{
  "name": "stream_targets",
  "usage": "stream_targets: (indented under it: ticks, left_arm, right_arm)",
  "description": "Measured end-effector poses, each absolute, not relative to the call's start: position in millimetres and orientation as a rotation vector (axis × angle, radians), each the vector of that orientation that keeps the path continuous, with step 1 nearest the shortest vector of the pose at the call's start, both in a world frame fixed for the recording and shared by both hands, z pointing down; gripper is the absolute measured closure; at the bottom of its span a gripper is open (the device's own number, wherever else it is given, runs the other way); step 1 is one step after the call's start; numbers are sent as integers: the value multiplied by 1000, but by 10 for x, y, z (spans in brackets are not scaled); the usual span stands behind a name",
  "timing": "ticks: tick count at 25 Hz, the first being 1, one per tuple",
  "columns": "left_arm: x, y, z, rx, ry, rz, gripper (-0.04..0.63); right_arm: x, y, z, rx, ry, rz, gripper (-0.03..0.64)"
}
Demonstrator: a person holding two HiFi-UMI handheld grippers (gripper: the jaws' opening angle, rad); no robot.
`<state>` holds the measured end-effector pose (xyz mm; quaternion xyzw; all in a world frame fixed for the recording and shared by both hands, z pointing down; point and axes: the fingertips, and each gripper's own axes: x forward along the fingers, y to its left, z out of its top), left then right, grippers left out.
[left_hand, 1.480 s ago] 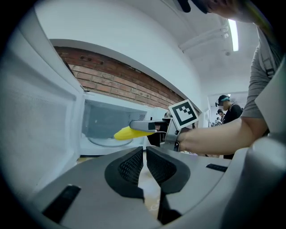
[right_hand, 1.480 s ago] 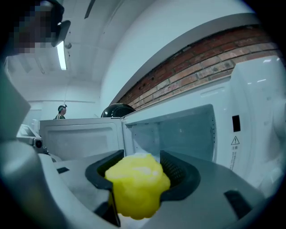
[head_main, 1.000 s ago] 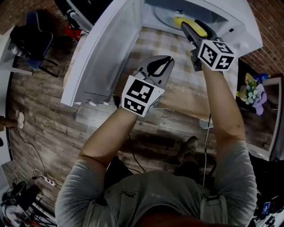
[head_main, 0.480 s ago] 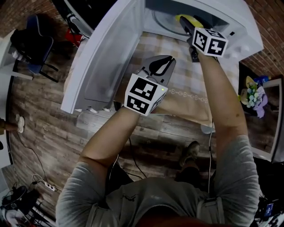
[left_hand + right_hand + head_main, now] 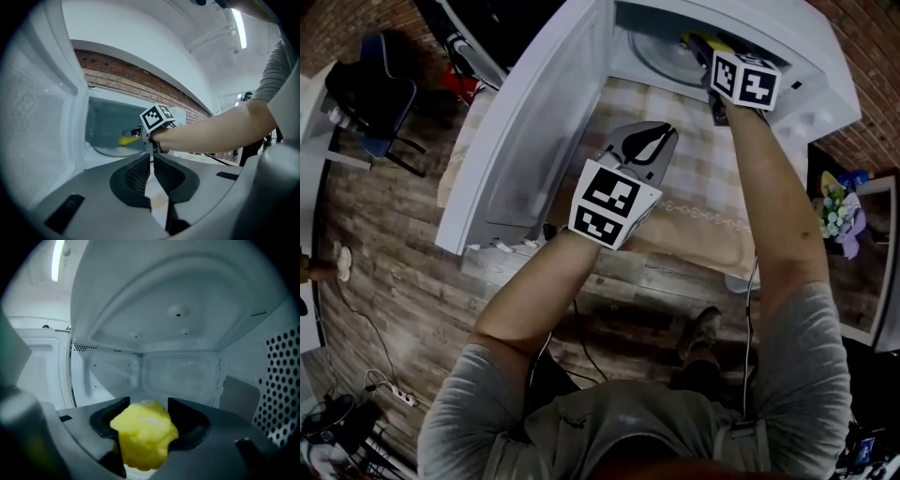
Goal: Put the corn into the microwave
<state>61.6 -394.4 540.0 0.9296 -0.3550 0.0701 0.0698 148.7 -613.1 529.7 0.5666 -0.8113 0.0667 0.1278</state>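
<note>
The white microwave [image 5: 811, 89] stands open, its door [image 5: 534, 122] swung out to the left. My right gripper [image 5: 709, 45] reaches into the cavity, shut on the yellow corn [image 5: 699, 39]. In the right gripper view the corn [image 5: 143, 439] fills the gap between the dark pads [image 5: 187, 420], with the cavity's back wall ahead. The left gripper view shows the corn [image 5: 125, 139] hanging over the glass turntable [image 5: 115, 151]. My left gripper [image 5: 645, 141] hovers in front of the microwave over the table, its jaws shut on nothing [image 5: 151, 157].
A checked cloth covers the table [image 5: 694, 192] under the microwave. The cavity's perforated side wall [image 5: 281, 380] is close on the right. A bunch of flowers [image 5: 834, 202] lies at the right; a dark chair [image 5: 370, 89] and floor cables [image 5: 389, 380] are at the left.
My right gripper has carried the corn from the microwave's opening deeper into the cavity. The left gripper has stayed about where it was.
</note>
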Motion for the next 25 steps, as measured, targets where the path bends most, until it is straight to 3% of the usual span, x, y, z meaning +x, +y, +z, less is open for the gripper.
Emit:
stream_targets:
  ticks: [25]
  left_arm:
    - [630,-4063,5524,2775,-1057,224,555]
  right_arm:
    - [1518,-6444,5521,1596,-2227,208,351]
